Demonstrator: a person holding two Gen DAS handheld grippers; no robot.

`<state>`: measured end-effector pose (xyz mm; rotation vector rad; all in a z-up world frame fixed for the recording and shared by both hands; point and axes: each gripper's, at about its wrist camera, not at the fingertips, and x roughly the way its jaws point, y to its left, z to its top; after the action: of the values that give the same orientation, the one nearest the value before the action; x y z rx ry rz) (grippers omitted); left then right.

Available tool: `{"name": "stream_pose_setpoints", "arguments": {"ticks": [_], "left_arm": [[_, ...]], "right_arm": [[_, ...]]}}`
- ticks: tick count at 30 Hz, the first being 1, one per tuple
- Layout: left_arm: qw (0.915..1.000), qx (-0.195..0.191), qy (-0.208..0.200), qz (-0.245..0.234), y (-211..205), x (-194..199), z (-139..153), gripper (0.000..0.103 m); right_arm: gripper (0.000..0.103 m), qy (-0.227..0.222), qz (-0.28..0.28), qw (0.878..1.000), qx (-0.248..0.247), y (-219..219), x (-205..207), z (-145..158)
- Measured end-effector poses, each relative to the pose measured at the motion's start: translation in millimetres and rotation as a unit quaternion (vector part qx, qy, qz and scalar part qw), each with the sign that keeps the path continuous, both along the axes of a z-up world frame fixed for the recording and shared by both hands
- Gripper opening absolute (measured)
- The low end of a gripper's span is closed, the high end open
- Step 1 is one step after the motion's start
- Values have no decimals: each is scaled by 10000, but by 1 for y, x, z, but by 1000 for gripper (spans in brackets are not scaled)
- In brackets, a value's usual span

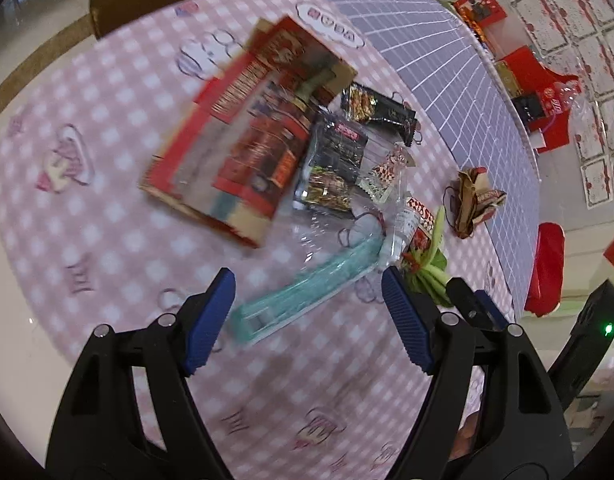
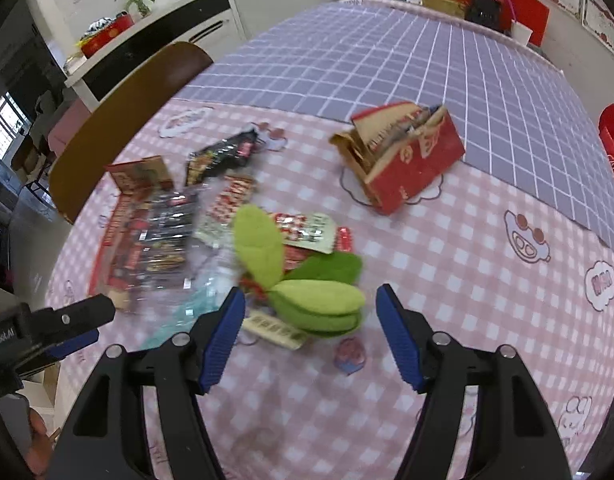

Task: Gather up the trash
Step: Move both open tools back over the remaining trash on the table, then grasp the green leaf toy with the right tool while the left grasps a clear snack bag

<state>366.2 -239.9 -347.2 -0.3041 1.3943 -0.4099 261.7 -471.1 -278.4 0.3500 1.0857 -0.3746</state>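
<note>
Pink-and-white checked tablecloth point(image 2: 447, 264), purple grid cloth point(image 2: 407, 68), red box point(image 2: 419, 164), green leaves point(image 2: 319, 300).

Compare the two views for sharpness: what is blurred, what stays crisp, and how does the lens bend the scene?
Left wrist view: flat red box and teal package smeared; left claw crisp. Right wrist view: green plush leaves and wrappers soft; right claw sharp. Fisheye curves the tablecloth grid in both.

On the table point(image 2: 467, 280), wrappers point(image 2: 227, 208) lie between the flat box point(image 2: 123, 232) and the crumpled carton point(image 2: 411, 164).

Bright even light, motion blur, fisheye-warped edges
</note>
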Motion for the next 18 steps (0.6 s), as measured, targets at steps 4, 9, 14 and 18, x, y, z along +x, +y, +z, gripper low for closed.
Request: {"name": "stream_pose_setpoints", "arguments": {"ticks": [4, 9, 14, 18], "left_arm": [[9999, -15, 83, 108, -18, 8, -11, 75], [9978, -277, 383, 475, -22, 16, -29, 75], [9976, -273, 328, 537, -26, 20, -31, 75], [9982, -227, 294, 480, -26, 21, -29, 63]], "right_arm": [[67, -62, 60, 10000, 27, -9, -1, -6], [67, -51, 84, 9998, 197, -11, 6, -16], [67, -23, 191, 9992, 343, -10, 14, -24], [67, 14, 219, 9990, 384, -10, 20, -32]]}}
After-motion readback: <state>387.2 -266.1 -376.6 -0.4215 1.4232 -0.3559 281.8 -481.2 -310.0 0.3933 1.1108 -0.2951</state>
